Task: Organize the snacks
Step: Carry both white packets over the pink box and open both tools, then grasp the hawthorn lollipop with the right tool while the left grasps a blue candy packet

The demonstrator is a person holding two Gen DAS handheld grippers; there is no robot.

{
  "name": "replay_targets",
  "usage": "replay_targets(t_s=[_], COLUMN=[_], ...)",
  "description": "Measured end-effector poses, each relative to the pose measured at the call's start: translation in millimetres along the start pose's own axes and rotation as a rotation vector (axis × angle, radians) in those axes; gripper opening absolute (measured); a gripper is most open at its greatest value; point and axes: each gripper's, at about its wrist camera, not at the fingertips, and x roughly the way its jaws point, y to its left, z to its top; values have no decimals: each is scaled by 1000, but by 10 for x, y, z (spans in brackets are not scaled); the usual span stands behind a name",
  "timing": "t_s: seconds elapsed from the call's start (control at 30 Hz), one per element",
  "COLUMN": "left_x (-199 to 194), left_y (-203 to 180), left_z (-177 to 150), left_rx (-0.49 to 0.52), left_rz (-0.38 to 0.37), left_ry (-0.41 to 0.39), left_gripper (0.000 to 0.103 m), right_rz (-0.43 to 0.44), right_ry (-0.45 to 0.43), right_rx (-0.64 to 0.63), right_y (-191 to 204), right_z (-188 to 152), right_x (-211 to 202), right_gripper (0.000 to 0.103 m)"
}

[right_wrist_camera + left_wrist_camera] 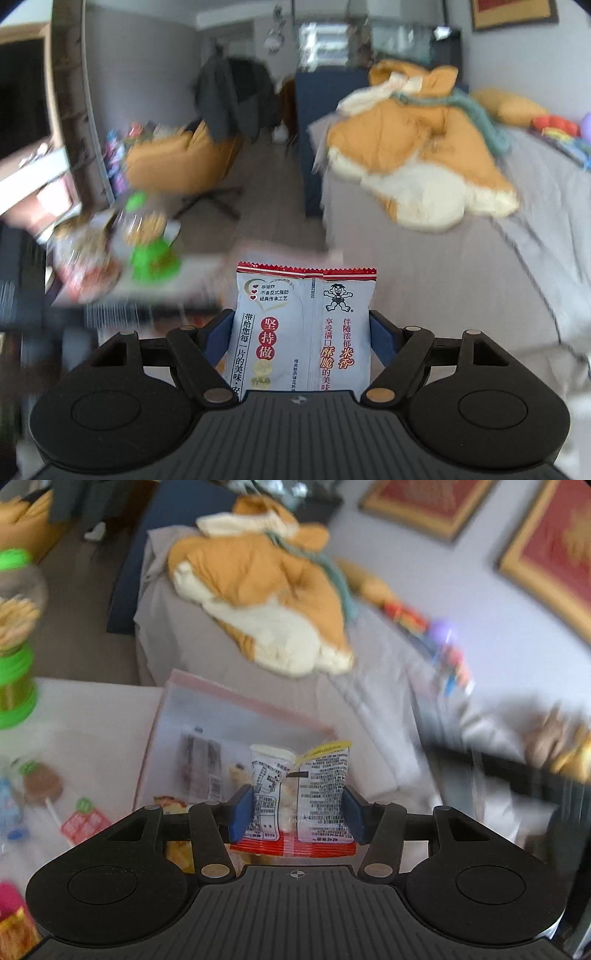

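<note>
Two snack packets are in hand, one per gripper. The left gripper (297, 808) pinches a small packet (301, 797) with fine black print (too small to read) above the zip bag (221, 738) on the table (92, 723). The right gripper (301, 339) clamps a rice-cracker packet (303, 328) reading 坚持做 and 米香.

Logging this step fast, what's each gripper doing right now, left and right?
Left gripper: closed on a small snack packet, its printed back showing.
Right gripper: closed on a pale blue rice cracker packet.
</note>
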Motion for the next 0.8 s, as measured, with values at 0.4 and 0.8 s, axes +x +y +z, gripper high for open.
replay_targets(t_s=[0.4,0.8], left_x=[-33,-1013], left_y=[-5,612], left_z=[-248,-433], left_rx=[272,39], left_rz=[112,143], left_ry=[-59,-193], left_gripper=[56,56], right_rz=[-62,6], right_ry=[153,174], right_rx=[0,-61], right_y=[287,743], right_z=[385,380], right_x=[946,854], right_gripper=[82,82])
